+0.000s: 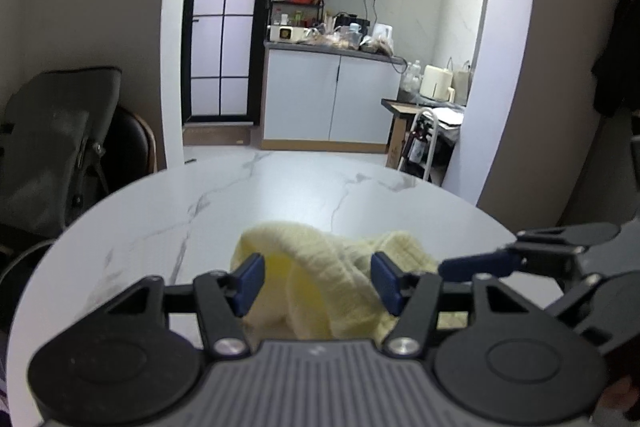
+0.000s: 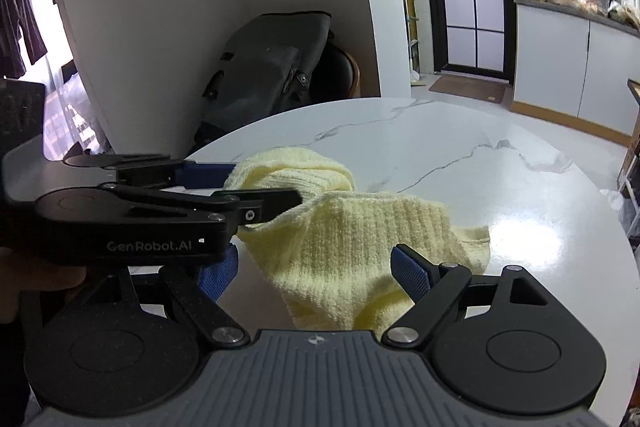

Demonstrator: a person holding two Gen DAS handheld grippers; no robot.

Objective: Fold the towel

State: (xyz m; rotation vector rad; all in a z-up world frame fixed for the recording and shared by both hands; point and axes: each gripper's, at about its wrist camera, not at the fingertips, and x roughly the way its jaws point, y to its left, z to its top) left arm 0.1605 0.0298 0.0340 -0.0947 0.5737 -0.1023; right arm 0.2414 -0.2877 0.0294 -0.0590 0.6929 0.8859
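A pale yellow knitted towel (image 1: 332, 275) lies crumpled in a heap on the round white marble table (image 1: 280, 195). My left gripper (image 1: 318, 281) is open, its blue pads on either side of the heap. My right gripper (image 2: 316, 275) is open too, with the towel (image 2: 352, 239) between its blue pads at the near side. The left gripper shows from the side in the right wrist view (image 2: 264, 187), its fingers reaching into the towel's left end. The right gripper's finger (image 1: 480, 263) shows at the right in the left wrist view.
A dark grey bag (image 2: 268, 67) sits on a chair behind the table at the left. A white pillar (image 1: 504, 67) and a kitchen counter (image 1: 332, 95) with clutter stand beyond the far edge. Bare marble (image 2: 500, 179) lies beyond the towel.
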